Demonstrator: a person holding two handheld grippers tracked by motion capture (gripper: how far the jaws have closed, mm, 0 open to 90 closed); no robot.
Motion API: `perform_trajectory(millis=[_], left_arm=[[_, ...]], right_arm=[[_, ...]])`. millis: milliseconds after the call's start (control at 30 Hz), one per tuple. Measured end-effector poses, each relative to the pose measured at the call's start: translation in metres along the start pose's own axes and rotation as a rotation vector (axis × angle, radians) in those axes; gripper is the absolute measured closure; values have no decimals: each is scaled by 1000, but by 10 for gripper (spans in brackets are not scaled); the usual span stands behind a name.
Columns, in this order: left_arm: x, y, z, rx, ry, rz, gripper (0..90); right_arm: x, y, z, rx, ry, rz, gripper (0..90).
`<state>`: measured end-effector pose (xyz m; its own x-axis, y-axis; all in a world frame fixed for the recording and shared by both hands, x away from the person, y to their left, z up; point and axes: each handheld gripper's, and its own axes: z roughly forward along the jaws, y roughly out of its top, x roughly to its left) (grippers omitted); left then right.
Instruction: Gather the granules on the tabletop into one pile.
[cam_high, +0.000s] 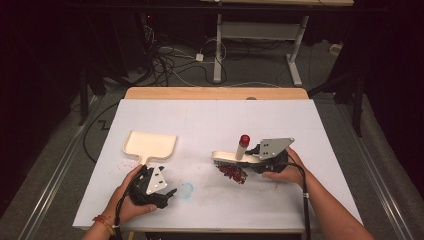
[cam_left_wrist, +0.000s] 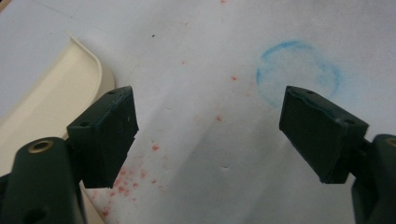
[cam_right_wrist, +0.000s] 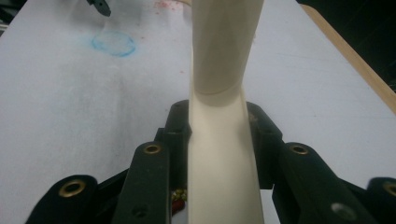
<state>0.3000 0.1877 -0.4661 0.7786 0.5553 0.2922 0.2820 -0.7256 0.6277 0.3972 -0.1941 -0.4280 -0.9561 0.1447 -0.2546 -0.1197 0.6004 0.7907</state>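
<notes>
Right now the right tongs are clamped on the handle of a cream brush, jaws part closed around it; in the right gripper view the handle runs straight out between the jaws, away from the camera. Brush head with dark red bristles sits on the white worktop over a small heap of red crumbs, touching it as far as I can tell. A small bottle with a red cap stands upright just behind the brush. Left tongs are wide open, holding nothing, jaws either side of bare worktop with red specks in the left gripper view. Cream dustpan lies well left of the brush, its handle pointing toward the person and reaching just beside the left tongs; left hand is the nearer one to it. Brush long axis runs roughly left-right, pointing toward the dustpan, so the crumbs would likely need sweeping leftward. A blue ring mark sits between brush and left tongs.
</notes>
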Motion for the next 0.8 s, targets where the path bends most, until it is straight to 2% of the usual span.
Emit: perform_trajectory(millis=[267, 500, 633, 700, 800], left_arm=[[0, 0, -1, -3, 4, 2, 186], [-1, -1, -3, -8, 6, 4, 186], [-2, -1, -4, -13, 6, 6, 186], [-2, -1, -4, -12, 6, 8, 186], [-3, -1, -5, -14, 6, 12, 187]], right_arm=[[1, 3, -9, 8, -63, 14, 675], [5, 8, -20, 30, -148, 45, 675], [6, 3, -28, 85, -250, 165, 675], [7, -1, -31, 115, -311, 269, 675], [13, -5, -34, 196, -406, 350, 675]])
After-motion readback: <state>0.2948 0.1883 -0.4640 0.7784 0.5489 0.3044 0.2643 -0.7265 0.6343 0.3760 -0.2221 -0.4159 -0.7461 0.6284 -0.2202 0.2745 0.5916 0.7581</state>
